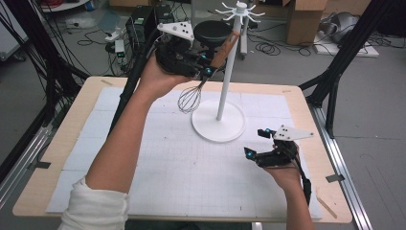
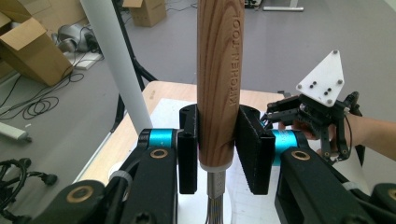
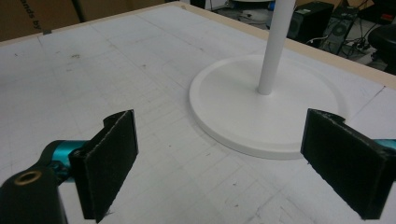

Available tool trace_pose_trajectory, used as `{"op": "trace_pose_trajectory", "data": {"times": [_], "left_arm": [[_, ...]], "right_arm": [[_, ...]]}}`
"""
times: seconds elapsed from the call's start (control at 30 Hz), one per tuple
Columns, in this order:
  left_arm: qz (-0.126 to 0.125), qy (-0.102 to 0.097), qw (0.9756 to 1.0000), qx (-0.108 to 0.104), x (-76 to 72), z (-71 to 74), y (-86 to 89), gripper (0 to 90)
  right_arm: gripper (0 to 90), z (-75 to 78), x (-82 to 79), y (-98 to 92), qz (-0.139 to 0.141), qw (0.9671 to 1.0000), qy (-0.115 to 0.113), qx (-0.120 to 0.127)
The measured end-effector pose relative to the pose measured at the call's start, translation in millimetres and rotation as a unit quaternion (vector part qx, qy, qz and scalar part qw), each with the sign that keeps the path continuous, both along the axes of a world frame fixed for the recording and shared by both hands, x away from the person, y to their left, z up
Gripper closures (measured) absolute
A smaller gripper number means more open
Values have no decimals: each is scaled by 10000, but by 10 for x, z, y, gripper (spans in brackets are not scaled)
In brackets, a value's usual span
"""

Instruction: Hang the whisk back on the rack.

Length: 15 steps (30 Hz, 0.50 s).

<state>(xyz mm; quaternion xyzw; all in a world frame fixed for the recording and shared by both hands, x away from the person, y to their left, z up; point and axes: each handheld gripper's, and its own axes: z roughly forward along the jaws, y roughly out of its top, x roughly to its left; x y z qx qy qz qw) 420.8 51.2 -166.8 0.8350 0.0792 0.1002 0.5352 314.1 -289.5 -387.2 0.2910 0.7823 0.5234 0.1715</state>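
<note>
A: What is the status of the work in hand?

B: The whisk (image 1: pixel 201 85) is lifted clear of the counter (image 1: pixel 57 143). Its wooden handle (image 2: pixel 218 79) is clamped between the fingers (image 2: pixel 254 149) of the left gripper (image 1: pixel 203 64), with the wire head hanging below them. The pickup is judged complete. Hanging the whisk on the rack's hooks (image 1: pixel 239 10) is judged to be the step left; no part of the whisk is yet seen on a hook.

A: Where is the whisk held relative to the rack?

B: The handle is held tilted, just beside the white pole (image 1: pixel 228 72), which rises beyond the left fingers. Whether handle and pole touch cannot be told. The hooks sit above the fingers, at the top of the pole.

A: What is the state of the right gripper (image 1: pixel 256 143)?

B: Its fingers (image 3: pixel 109 163) are spread wide and nothing is held. It is kept low over the counter, with the rack's round base (image 3: pixel 243 121) just ahead of them.

A: What stands in the way?

B: The pole itself is close to the handle and is to be cleared during the lift. A black stool (image 1: pixel 213 32), cardboard boxes (image 1: pixel 306 19) and cables (image 1: pixel 95 36) lie on the floor beyond the counter, well apart from the fingers.
</note>
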Motion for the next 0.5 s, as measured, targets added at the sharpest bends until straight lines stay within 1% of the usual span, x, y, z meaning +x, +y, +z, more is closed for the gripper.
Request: {"op": "trace_pose_trajectory", "data": {"times": [0.03,0.1,0.17,0.2,0.3,0.33,0.4,0.43,0.5], "left_arm": [[11,-50,10000,15,3,21,-10,709],[-1,-48,10000,-70,18,65,-17,709],[26,-56,9999,-102,42,98,-27,709],[39,-50,9999,-100,49,109,-33,709],[70,-65,9999,-40,81,160,-61,709],[78,-97,9999,-33,82,178,-71,709],[68,-68,9999,-88,85,199,-93,709],[69,-98,9999,-59,86,205,-105,709],[105,-86,9999,-6,97,205,-134,709]], "right_arm": [[101,0,0,-1,0,10000,-2,2],[101,2,-1,-1,-4,10000,5,5],[101,3,-3,-2,-18,10000,22,18],[101,4,-1,-4,-21,10000,-18,12],[101,8,-3,-4,-15,10000,-18,37],[101,9,-4,-7,-11,10000,-13,44],[101,8,-2,-13,-21,10000,-5,52],[101,6,5,-16,-13,10000,-18,56],[101,7,3,-17,-19,10000,-9,77]]}}
